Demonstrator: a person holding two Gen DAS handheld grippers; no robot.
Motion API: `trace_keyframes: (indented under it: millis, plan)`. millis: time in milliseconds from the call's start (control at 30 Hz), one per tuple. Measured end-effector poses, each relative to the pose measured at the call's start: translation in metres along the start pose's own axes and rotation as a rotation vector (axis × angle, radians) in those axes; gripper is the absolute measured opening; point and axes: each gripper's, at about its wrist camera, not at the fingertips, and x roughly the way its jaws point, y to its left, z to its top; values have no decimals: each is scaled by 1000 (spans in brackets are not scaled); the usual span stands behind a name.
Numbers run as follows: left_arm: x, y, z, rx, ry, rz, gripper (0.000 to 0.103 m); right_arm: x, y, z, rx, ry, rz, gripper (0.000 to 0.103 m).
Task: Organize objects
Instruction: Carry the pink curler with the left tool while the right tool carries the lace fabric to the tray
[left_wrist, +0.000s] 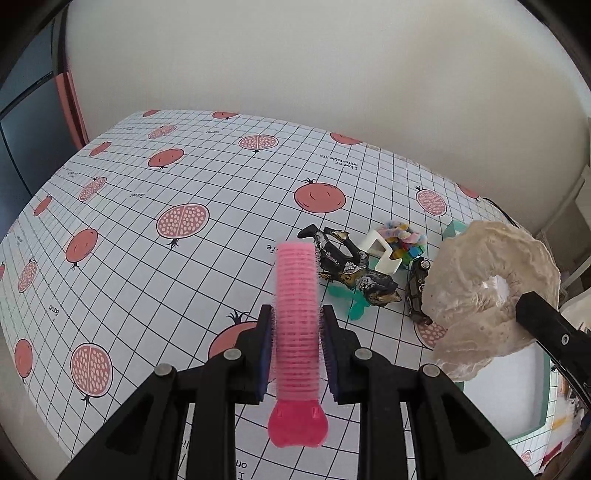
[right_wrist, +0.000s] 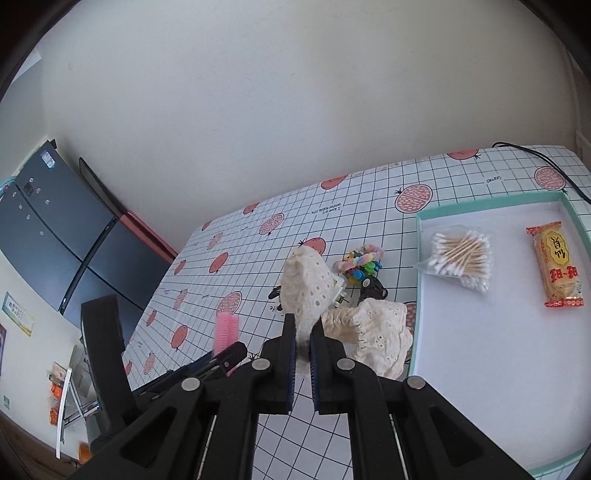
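Note:
My left gripper (left_wrist: 297, 314) is shut on a pink hair roller (left_wrist: 297, 295) held above the table, its clip end toward the camera. The roller (right_wrist: 226, 331) also shows at the left in the right wrist view. My right gripper (right_wrist: 302, 325) is shut on a cream lace scrunchie (right_wrist: 306, 284), lifted off the table; the same scrunchie (left_wrist: 487, 280) hangs at the right in the left wrist view. A mint-rimmed tray (right_wrist: 419, 258) lies to the right and holds a bag of cotton swabs (right_wrist: 460, 258) and a wrapped snack (right_wrist: 557, 266).
On the pomegranate-print tablecloth (left_wrist: 166, 166) lie a toy motorcycle (left_wrist: 351, 264), a black toy car (left_wrist: 417, 291), a white holder (left_wrist: 384, 251) with colourful small pieces, and a teal clip (left_wrist: 351, 299). A black cable (right_wrist: 546, 162) runs along the table's far right. A wall stands behind.

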Motion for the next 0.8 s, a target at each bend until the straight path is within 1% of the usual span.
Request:
trace_keyframes:
  millis: [100, 267, 433, 600, 800]
  plan:
    - [-1, -7, 0, 9, -5, -9, 26, -4, -10, 2, 7, -5, -18, 7]
    - [-4, -32, -3, 40, -11, -50, 26, -24, -32, 5, 32, -31, -63, 7]
    - [-8, -66, -10, 102, -15, -91, 26, -45, -62, 6, 71, -55, -118, 7]
    - [-10, -103, -16, 148, -14, -149, 26, -66, -90, 6, 114, -77, -161, 7]
    - [-13, -150, -23, 236, -27, -219, 26, -84, -119, 7, 168, -105, -206, 7]
